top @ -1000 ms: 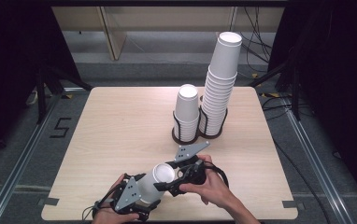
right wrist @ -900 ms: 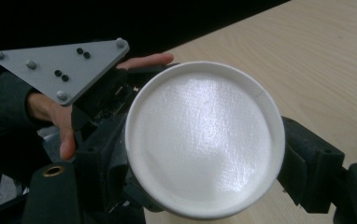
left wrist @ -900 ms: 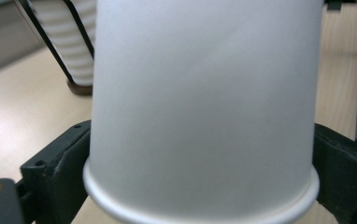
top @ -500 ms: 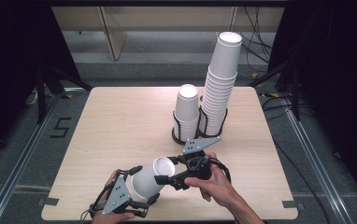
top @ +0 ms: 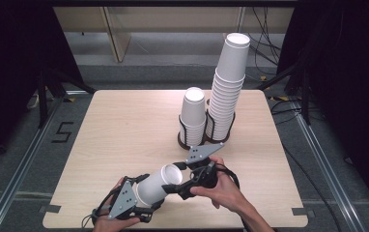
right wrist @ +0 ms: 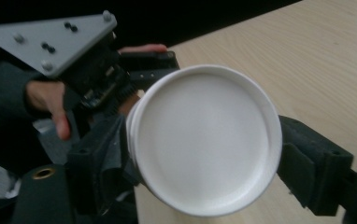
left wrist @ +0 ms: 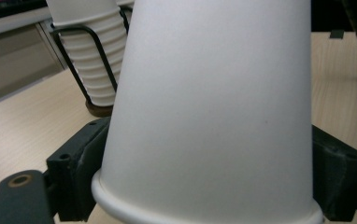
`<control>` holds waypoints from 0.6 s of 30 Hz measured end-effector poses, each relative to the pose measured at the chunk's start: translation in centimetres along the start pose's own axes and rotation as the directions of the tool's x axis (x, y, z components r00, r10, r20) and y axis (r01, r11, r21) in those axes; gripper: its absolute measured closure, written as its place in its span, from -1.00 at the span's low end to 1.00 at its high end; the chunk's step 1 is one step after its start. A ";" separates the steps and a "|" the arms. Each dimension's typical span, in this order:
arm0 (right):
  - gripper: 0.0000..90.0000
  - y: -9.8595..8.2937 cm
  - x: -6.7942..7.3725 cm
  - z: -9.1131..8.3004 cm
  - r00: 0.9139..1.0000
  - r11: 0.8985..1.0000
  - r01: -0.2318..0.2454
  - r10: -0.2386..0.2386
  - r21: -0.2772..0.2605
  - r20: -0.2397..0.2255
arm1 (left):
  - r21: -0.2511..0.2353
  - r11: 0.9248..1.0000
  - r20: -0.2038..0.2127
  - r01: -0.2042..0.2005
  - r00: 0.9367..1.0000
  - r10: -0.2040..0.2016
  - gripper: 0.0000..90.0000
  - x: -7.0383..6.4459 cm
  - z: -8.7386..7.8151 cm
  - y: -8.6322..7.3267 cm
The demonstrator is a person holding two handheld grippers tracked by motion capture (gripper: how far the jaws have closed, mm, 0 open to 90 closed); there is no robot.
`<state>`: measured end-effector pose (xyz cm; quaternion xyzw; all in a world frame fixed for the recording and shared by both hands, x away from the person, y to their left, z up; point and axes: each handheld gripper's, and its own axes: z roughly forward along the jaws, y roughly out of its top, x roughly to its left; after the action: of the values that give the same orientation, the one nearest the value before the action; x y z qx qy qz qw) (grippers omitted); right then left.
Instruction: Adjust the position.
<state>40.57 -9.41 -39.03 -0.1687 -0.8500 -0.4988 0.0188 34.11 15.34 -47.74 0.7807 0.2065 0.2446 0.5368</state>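
Paper cup [top: 157,187]: lies tilted above the bench's [top: 124,130] near edge, mouth toward the right gripper.
Left gripper [top: 143,203]: fingers clamped on the cup's base end.
Right gripper [top: 177,180]: fingers flank the rim, clamped on it.

left tabletop [top: 120,130] open | cup stacks [top: 221,96] block far right

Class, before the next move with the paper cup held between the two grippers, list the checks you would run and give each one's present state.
1. Left gripper clamped on the paper cup: ok.
2. Right gripper jaws at both sides of the cup's far end: ok; firm clamp: cannot tell.
3. Cup lifted off the table: cannot tell.
4. Short cup stack upright in its holder: ok.
5. Tall cup stack upright: not ok, it leans.
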 end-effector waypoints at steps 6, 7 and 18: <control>-0.63 0.5 1.2 0.0 0.989 0.985 0.129 -0.137 0.119 0.062 | 0.085 0.996 0.033 -0.028 0.999 0.025 -0.67 -0.1 0.1 0.0; -0.63 0.5 1.4 -0.1 0.986 0.979 0.143 -0.153 0.142 0.068 | 0.099 0.995 0.038 -0.032 0.999 0.029 -0.67 -0.1 0.2 0.0; -0.60 0.6 3.1 0.2 0.941 0.901 0.298 -0.333 0.314 0.062 | 0.218 0.964 0.099 -0.150 0.986 0.131 -0.65 -0.8 0.3 0.5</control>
<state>37.85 -8.18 -37.99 -0.0521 -0.9313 -0.3501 -0.0856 33.70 14.44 -47.48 0.8586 0.1544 0.2242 0.4345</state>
